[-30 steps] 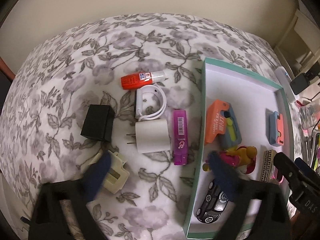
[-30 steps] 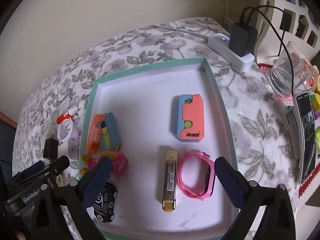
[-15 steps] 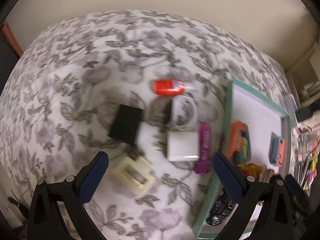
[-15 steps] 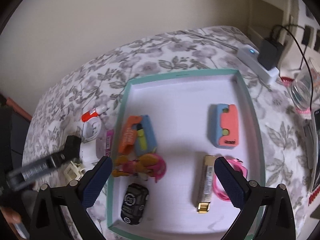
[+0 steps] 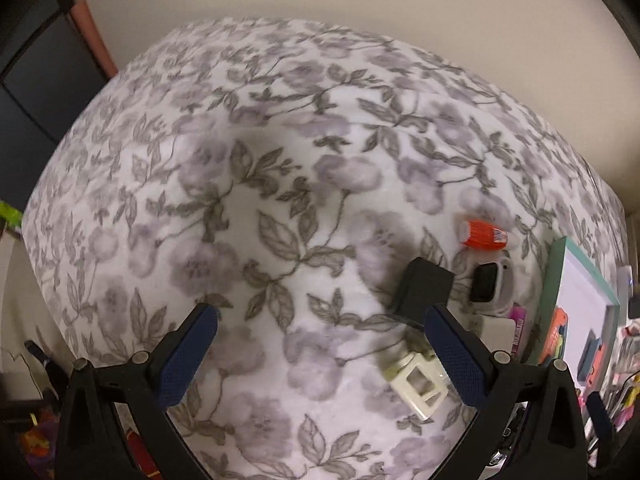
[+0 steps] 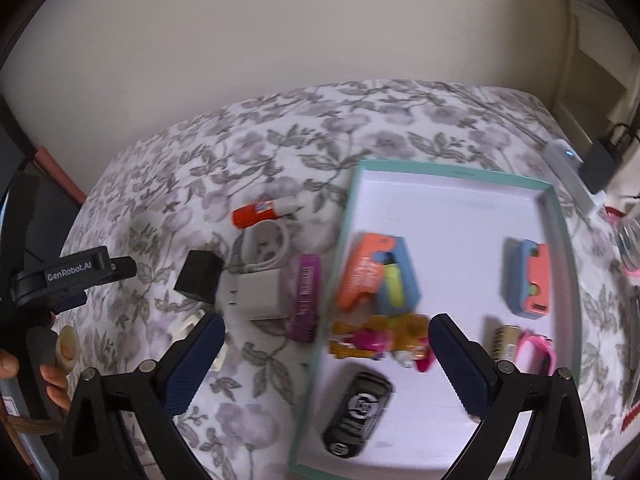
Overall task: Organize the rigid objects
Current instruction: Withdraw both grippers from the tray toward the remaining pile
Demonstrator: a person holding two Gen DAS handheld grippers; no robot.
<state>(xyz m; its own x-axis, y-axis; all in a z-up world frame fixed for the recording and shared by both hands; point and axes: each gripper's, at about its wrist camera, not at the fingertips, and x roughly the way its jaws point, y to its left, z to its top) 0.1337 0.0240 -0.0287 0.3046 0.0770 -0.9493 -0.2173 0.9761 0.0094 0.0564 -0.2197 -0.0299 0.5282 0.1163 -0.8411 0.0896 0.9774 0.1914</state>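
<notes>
Both claws are spread wide w/ nothing between the pads. The left claw (image 5: pixel 320 354) hangs over bare floral cloth, the loose items off to its right; the right claw (image 6: pixel 326 360) straddles the tray's near-left wall.

Judged next step: pick a loose item off the bench (image 6: pixel 280 136) and drop it in the tray (image 6: pixel 452 168). Nearest the left claw is the cream plug adapter (image 5: pixel 418 386), a hard, hollow plastic block. It looks best pinched across its flat sides, approached straight down since the soft cloth gives under pressure.

Just past it:
- black cube charger (image 5: pixel 424 288), matte, square-edged
- white charger (image 6: pixel 260 294), smooth, prongs sticking out
- purple stick (image 6: pixel 306 296), glossy, touching the tray's outer wall
- coiled white cable (image 6: pixel 268 248), the one non-rigid thing
- orange glue tube (image 6: pixel 266 212), round, may roll

The tray is shallow, teal-rimmed w/ a white floor. It holds a black toy car (image 6: pixel 358 414), a figurine, orange-blue cases, a gold bar and a pink watch; its far half is free.
</notes>
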